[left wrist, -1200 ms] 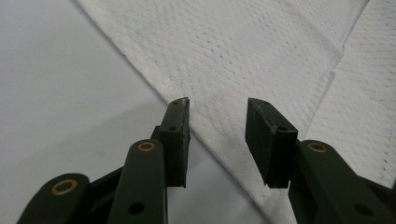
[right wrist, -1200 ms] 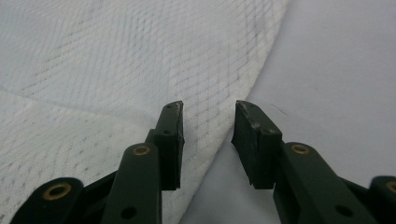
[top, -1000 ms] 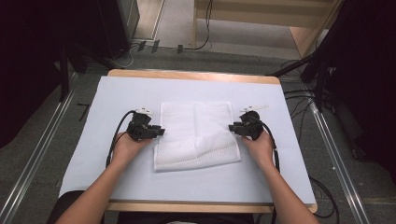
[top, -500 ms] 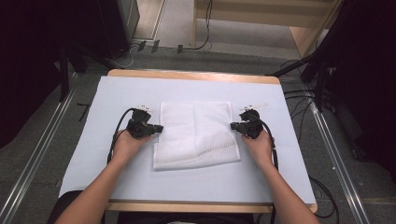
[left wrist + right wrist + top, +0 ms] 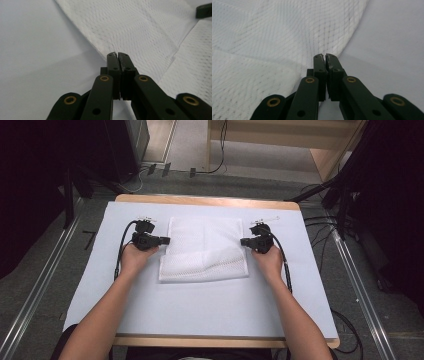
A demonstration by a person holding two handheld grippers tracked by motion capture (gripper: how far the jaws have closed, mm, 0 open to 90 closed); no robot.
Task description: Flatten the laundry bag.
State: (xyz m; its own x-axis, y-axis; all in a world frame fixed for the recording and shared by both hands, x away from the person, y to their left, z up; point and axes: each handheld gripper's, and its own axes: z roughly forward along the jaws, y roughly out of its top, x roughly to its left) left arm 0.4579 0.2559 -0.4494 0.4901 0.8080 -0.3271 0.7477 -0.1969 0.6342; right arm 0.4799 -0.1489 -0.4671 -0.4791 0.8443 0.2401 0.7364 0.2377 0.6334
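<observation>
**Both grippers pinch opposite edges of the cloth**

High view: a white, folded mesh cloth (image 5: 204,249) lies mid-table on a pale blue sheet-covered wooden table (image 5: 200,310). The left gripper (image 5: 164,240) meets its left edge, the right gripper (image 5: 244,241) its right edge; black cables trail beside both.

Left gripper view: the jaws are clenched on the cloth's edge (image 5: 140,37).

Right gripper view: the jaws are pressed together, grasping the cloth's rim (image 5: 287,37).
</observation>
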